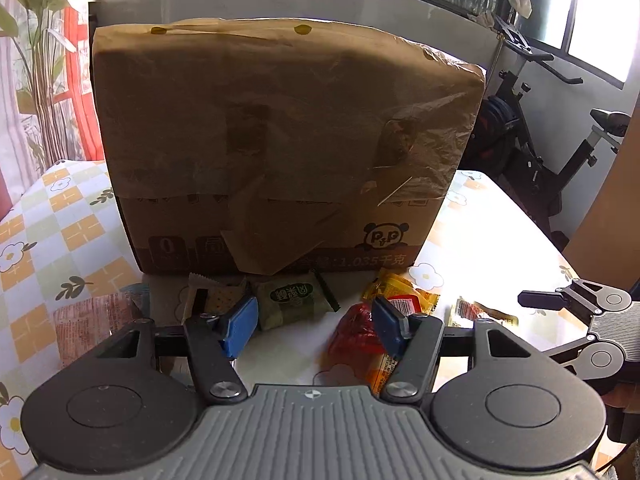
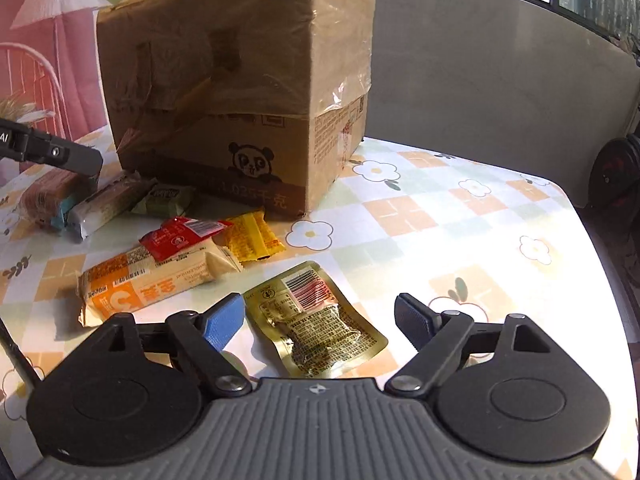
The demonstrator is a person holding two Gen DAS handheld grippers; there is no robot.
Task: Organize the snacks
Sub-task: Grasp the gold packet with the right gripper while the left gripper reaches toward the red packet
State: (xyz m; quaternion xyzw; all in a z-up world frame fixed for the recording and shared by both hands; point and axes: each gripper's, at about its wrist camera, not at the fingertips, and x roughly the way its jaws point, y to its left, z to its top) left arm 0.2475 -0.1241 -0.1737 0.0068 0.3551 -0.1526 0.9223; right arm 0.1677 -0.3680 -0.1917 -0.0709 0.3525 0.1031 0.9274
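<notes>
A taped cardboard box point(image 2: 224, 92) with a panda print stands on the flower-patterned tablecloth point(image 2: 440, 216); all positions below are taken from it.

Snacks lie loose along the box's front foot. Touching or just beside its base: a green packet point(image 1: 290, 300), a long pale bar point(image 2: 106, 206) and a brown wafer pack point(image 2: 52, 196). Slightly further out from the box front: a yellow packet point(image 2: 252, 236), then a red packet point(image 2: 180, 236) resting on top of a large orange-and-cream biscuit pack point(image 2: 152, 280). Furthest out from the box: a gold foil pouch point(image 2: 316, 320), lying flat, barcode up.

Left gripper point(image 1: 314, 324): jaws apart, nothing between them, in front of the box, above the gap between green packet and red packet.

Right gripper point(image 2: 320, 320): jaws wide apart, straddling the gold foil pouch; contact with it cannot be judged.
</notes>
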